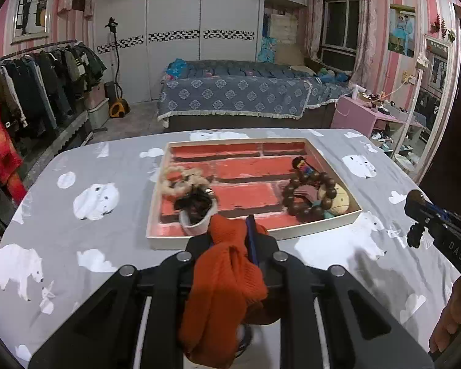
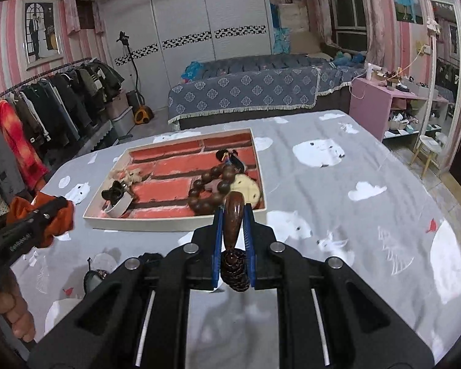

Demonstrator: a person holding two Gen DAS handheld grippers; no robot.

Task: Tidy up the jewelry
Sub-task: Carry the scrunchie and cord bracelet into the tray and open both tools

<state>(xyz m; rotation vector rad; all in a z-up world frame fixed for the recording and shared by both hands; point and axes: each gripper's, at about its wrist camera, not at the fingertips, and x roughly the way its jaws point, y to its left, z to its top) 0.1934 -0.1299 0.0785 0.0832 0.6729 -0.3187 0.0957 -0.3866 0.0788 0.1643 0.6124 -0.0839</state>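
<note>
Between left gripper [image 1: 232, 230] fingers: orange knitted scrunchie [image 1: 227, 279], clamped, just short of white tray with red brick-print floor [image 1: 329, 226]. Right gripper [image 2: 233, 215] clamps brown wooden bangle [image 2: 233, 215]; lettering unreadable. Both level above bear-print cloth [image 2: 368, 215].

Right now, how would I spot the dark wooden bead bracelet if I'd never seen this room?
Find the shallow tray with a red brick-pattern floor on the polar-bear cloth. The dark bead bracelet lies in its right half, beside a cream plush piece. Unlike the pale fluffy ring on the left, its beads are large, round, glossy brown.
</note>
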